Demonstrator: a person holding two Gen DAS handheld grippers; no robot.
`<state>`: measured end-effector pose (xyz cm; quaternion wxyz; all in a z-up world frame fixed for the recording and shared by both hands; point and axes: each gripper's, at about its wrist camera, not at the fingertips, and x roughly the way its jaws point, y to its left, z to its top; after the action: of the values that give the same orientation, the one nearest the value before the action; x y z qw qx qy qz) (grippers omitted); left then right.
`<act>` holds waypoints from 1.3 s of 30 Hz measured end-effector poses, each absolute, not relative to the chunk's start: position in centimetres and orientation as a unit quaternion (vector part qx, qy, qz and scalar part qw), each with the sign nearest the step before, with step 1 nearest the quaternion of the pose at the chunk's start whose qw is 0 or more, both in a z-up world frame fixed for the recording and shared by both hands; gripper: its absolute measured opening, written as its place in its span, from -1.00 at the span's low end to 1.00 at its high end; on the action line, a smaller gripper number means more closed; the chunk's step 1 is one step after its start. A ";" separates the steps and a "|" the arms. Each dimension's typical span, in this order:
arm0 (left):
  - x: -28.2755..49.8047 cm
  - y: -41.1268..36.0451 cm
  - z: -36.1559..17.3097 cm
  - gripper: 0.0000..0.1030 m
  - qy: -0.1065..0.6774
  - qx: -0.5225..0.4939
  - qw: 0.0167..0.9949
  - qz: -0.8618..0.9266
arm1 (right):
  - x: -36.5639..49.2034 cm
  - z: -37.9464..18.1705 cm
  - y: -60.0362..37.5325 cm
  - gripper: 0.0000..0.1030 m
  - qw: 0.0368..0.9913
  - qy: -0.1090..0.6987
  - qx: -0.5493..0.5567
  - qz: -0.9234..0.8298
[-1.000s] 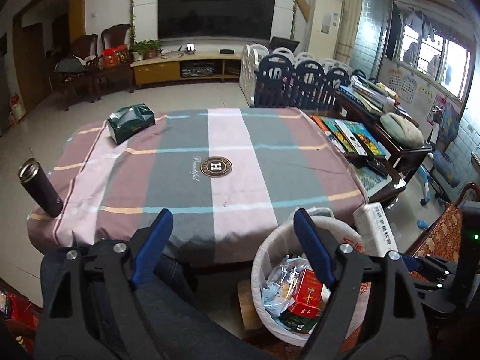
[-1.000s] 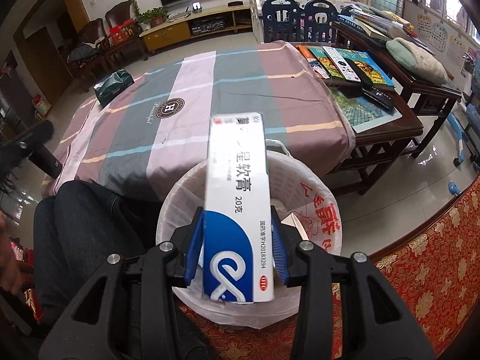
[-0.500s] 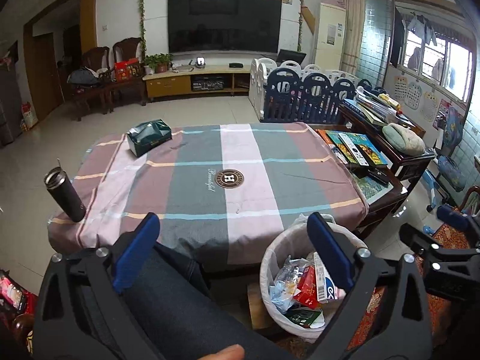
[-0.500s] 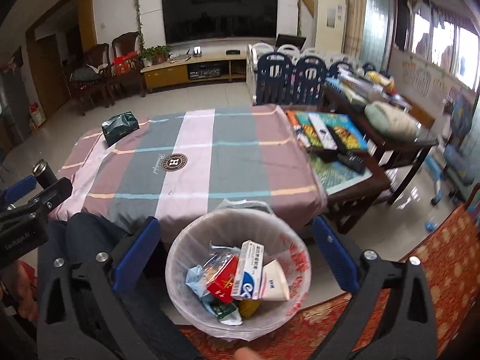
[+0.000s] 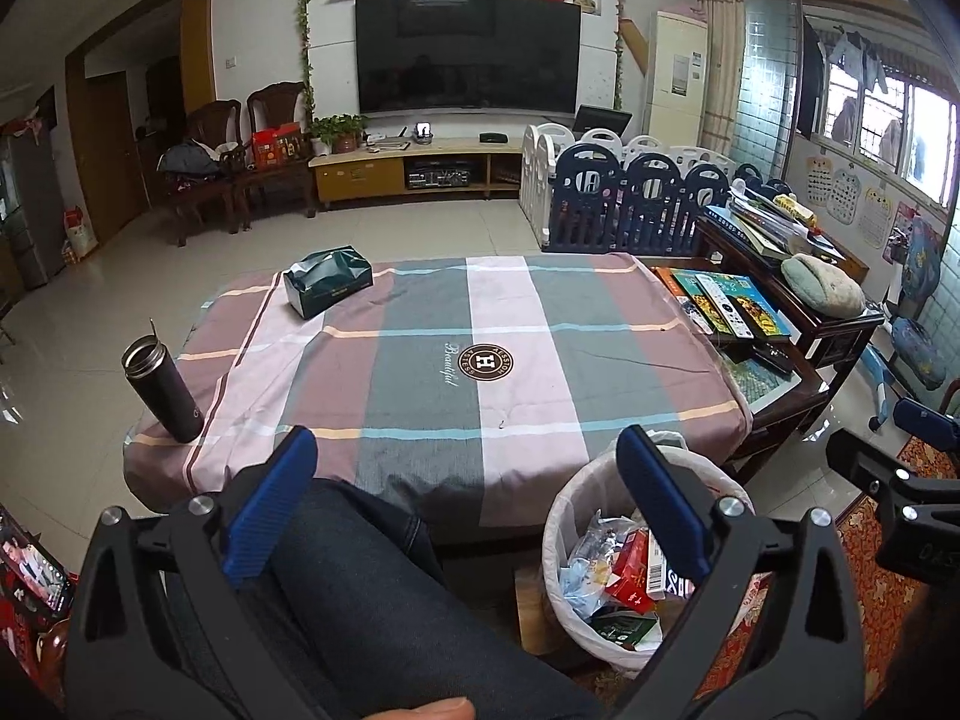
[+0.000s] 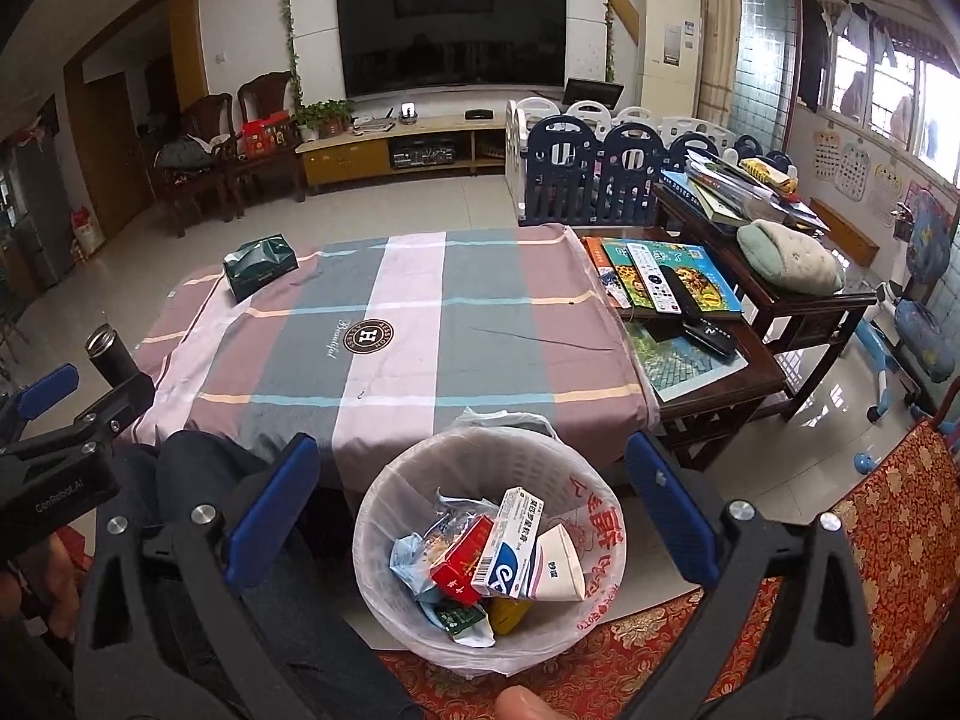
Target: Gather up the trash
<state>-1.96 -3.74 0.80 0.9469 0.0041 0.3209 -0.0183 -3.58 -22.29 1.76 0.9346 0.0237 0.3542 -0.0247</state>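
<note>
A white lined trash bin (image 6: 384, 480) stands on the floor at the table's near edge, below my right gripper (image 6: 472, 450). That gripper is open and empty. In the bin lie a white and blue box (image 6: 507, 546), a red box (image 6: 459, 558), a white tube and several wrappers. My left gripper (image 5: 465, 450) is open too, with nothing between its fingers, above a person's knee. From the left wrist view the trash bin (image 5: 564, 498) sits under the right finger. The checked tablecloth (image 5: 420, 372) carries no loose trash.
A green tissue pack (image 5: 327, 288) lies at the table's far left and a dark flask (image 5: 162, 390) stands at its near left corner. A wooden side table (image 6: 774, 372) with books and remotes is at the right. A leg in dark jeans (image 5: 390, 600) fills the near foreground.
My right gripper opened and the white and blue box dropped into the bin. Both grippers then rose, and the left one opened a little wider.
</note>
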 end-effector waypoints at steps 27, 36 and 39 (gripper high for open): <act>-1.5 -3.9 0.2 0.93 0.334 0.004 0.942 -0.025 | -3.3 0.8 -22.4 0.93 0.932 0.360 0.026 -0.019; -1.5 -3.9 0.2 0.93 0.335 0.003 0.942 -0.026 | -3.3 0.6 -22.5 0.93 0.932 0.362 0.028 -0.020; -1.6 -4.1 0.2 0.93 0.335 0.004 0.942 -0.026 | -3.2 0.5 -22.5 0.93 0.931 0.363 0.027 -0.021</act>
<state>-1.57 -4.09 0.16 0.9420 0.0040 0.3346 -0.0264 -3.23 -22.53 0.50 0.9313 0.0266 0.3627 -0.0206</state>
